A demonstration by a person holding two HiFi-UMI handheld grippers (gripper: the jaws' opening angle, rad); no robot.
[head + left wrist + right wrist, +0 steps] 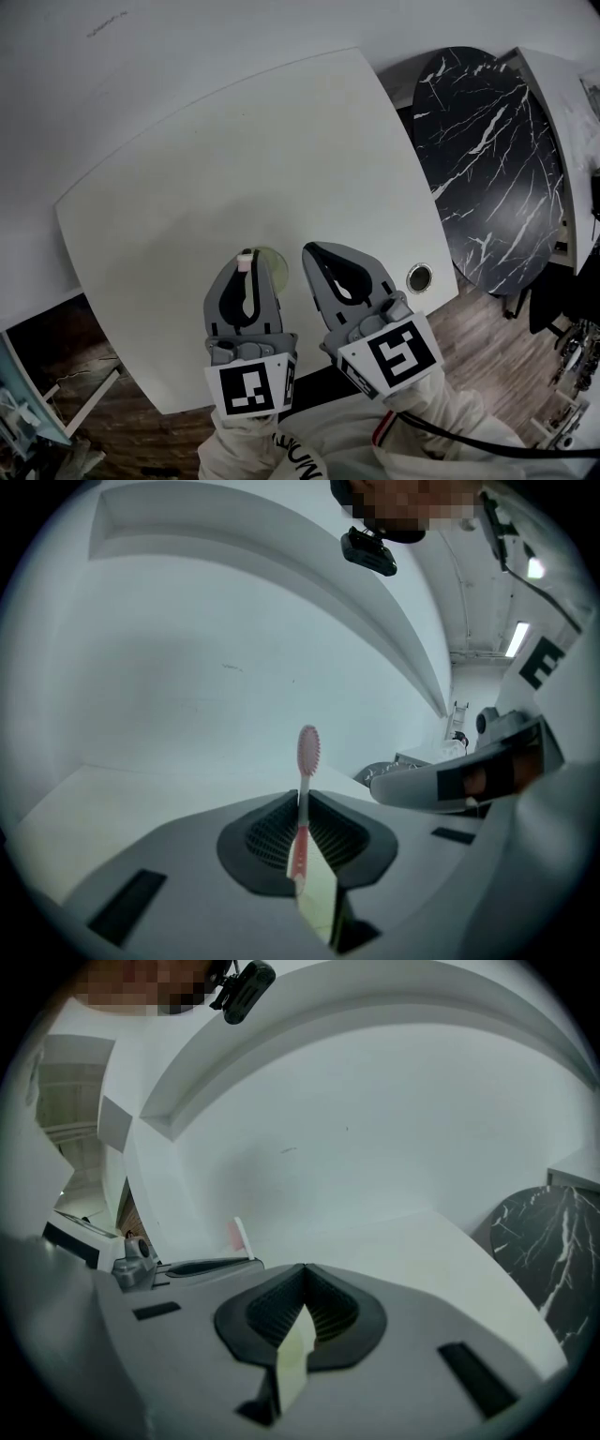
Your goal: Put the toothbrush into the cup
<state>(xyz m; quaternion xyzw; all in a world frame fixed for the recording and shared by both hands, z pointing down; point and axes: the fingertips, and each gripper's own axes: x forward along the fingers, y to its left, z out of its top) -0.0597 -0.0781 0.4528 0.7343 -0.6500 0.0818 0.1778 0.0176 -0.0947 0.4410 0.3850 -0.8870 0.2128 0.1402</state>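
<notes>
A pink toothbrush [307, 752] stands upright with its bristle head on top, and my left gripper [300, 801] is shut on its handle. In the head view the left gripper [246, 264] hovers over the near part of the white table [234, 159]. The brush head [245, 263] shows at its tips. A pale green cup [273, 266] sits on the table right behind those tips, mostly hidden by them. My right gripper [315, 253] is shut just right of the cup, with nothing seen between its pads [323, 1309]. In the right gripper view the toothbrush [240, 1237] rises above the left gripper [192, 1267].
A round cable hole [419, 277] lies near the table's right front corner. A black marble round table [497, 159] stands to the right, also in the right gripper view [548, 1241]. Wooden floor [487, 328] surrounds the table. A white wall is behind.
</notes>
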